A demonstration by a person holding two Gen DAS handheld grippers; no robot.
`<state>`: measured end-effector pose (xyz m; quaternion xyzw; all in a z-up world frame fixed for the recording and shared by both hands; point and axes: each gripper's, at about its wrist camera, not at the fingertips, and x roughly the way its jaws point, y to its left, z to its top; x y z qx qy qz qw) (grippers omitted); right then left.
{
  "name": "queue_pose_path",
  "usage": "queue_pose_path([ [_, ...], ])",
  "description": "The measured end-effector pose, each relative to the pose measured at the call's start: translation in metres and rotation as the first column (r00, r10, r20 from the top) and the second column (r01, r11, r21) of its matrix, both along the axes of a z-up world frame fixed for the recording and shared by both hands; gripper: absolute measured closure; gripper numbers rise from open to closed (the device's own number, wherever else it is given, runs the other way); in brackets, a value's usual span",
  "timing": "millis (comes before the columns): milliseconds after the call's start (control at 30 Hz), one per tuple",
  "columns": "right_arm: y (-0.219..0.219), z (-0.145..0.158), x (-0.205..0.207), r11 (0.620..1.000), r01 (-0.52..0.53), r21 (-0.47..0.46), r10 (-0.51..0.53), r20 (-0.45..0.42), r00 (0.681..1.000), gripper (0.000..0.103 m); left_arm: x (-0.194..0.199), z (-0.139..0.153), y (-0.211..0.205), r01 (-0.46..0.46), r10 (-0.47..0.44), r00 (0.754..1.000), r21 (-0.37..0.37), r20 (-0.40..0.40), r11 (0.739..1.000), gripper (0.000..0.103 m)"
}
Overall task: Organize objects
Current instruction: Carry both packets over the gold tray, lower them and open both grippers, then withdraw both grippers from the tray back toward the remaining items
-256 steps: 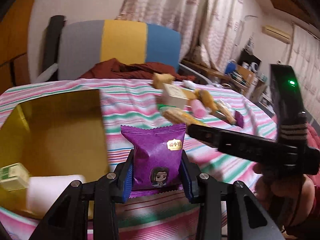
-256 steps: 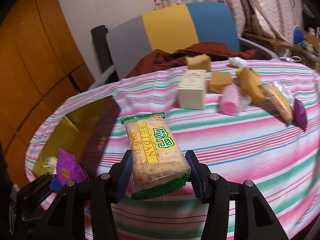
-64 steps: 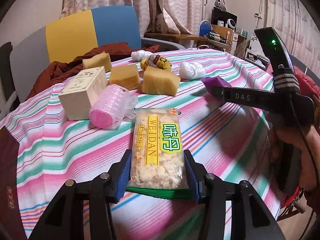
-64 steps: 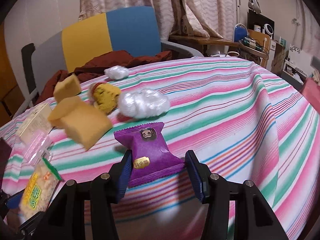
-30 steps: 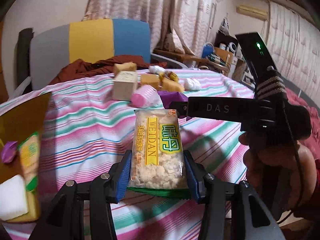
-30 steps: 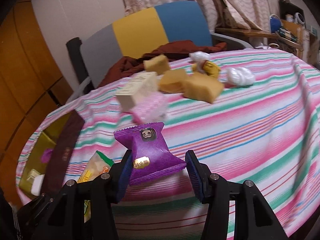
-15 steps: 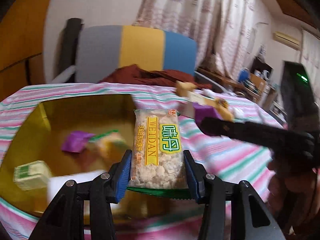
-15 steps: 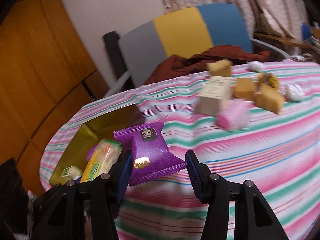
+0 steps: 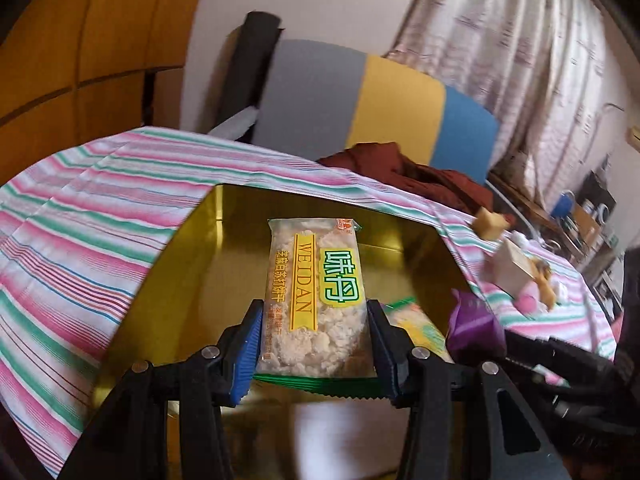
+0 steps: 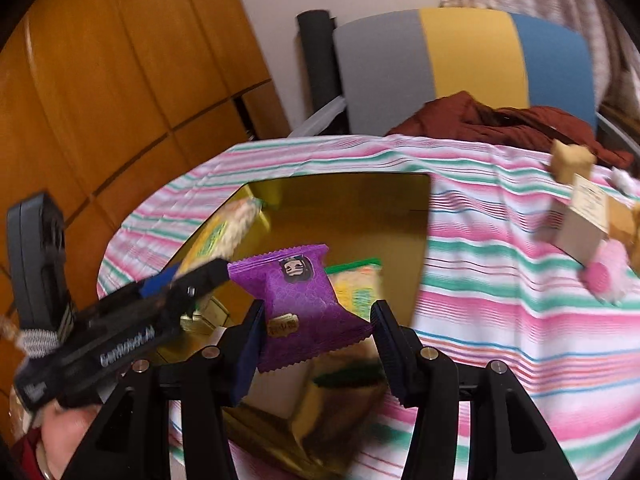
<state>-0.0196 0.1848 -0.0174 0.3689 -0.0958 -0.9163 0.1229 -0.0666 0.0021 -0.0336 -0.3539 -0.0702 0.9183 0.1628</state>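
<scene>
My left gripper (image 9: 316,336) is shut on a clear cracker packet with a yellow and green label (image 9: 316,300), held above the open gold box (image 9: 192,280). My right gripper (image 10: 316,336) is shut on a purple snack packet (image 10: 300,300), also over the gold box (image 10: 360,208), near its right side. In the right wrist view the left gripper (image 10: 200,268) reaches in from the left with its cracker packet (image 10: 224,232). The purple packet (image 9: 474,320) shows at the right of the left wrist view. Another cracker packet (image 10: 360,292) and a white block (image 10: 280,384) lie in the box.
The box sits on a round table with a pink and green striped cloth (image 10: 480,300). At the far right lie a beige carton (image 10: 584,224), a pink roll (image 10: 604,276) and a tan sponge (image 10: 572,160). A grey, yellow and blue chair (image 10: 460,52) with a dark red cloth (image 10: 500,120) stands behind.
Both grippers have swung left from the striped cloth to above the gold box, each still holding its packet. The cluster of loose items now sits far to the right.
</scene>
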Motion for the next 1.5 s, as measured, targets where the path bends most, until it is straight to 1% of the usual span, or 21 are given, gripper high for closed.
queue_pose_path([
  [100,-0.014,-0.009,-0.015,1.000,-0.010,0.024,0.009,0.030,1.000,0.046,-0.017,-0.004,-0.011,-0.032,0.032,0.999,0.010,0.030,0.999,0.053],
  [167,-0.014,-0.014,-0.020,1.000,-0.008,-0.002,0.008,0.051,0.999,0.045,-0.023,-0.006,-0.018,-0.044,0.043,0.998,0.024,0.044,0.999,0.053],
  [233,-0.012,-0.016,-0.017,1.000,0.000,-0.017,0.001,0.052,0.999,0.038,-0.026,-0.007,-0.024,-0.061,0.060,0.997,0.029,0.055,0.998,0.053],
  [300,-0.010,-0.015,-0.010,1.000,0.007,-0.024,-0.006,0.039,0.999,0.034,-0.030,-0.010,-0.027,-0.069,0.067,0.996,0.034,0.066,0.997,0.053],
  [400,-0.004,-0.013,-0.001,0.999,0.025,-0.037,-0.024,0.028,0.999,0.032,-0.037,-0.016,-0.028,-0.082,0.080,0.992,0.020,0.094,0.996,0.053],
  [467,-0.001,-0.012,0.002,0.998,0.031,-0.060,-0.029,0.030,0.999,0.031,-0.039,-0.018,-0.028,-0.114,0.113,0.988,0.007,0.109,0.993,0.050],
  [600,0.004,-0.012,0.007,0.996,0.043,-0.078,-0.041,0.029,0.999,0.031,-0.032,-0.014,-0.028,-0.134,0.132,0.987,0.012,0.095,0.991,0.047],
  [667,0.007,-0.012,0.009,0.995,0.049,-0.085,-0.047,0.030,0.998,0.031,-0.024,-0.011,-0.026,-0.154,0.154,0.986,-0.007,0.068,0.988,0.047],
  [733,0.009,-0.012,0.011,0.994,0.050,-0.100,-0.048,0.027,0.998,0.031,-0.014,-0.008,-0.024,-0.169,0.169,0.985,-0.006,0.046,0.986,0.045],
  [867,0.013,-0.010,0.014,0.992,0.055,-0.115,-0.054,0.019,0.998,0.031,-0.001,-0.006,-0.017,-0.153,0.152,0.987,0.017,0.043,0.988,0.045],
  [1100,0.027,-0.004,0.023,0.986,0.088,-0.139,-0.089,-0.002,0.996,0.030,0.022,0.000,0.006,-0.104,0.104,0.995,0.007,0.005,0.995,0.045],
  [1267,0.044,-0.001,0.028,0.982,0.132,-0.135,-0.135,-0.012,0.991,0.029,0.033,0.004,0.025,-0.048,0.048,0.999,0.002,-0.009,0.999,0.045],
  [1500,0.071,-0.007,0.033,0.971,0.196,-0.141,-0.196,0.009,0.981,0.029,0.050,0.007,0.055,0.041,-0.042,0.999,-0.016,-0.019,0.999,0.045],
])
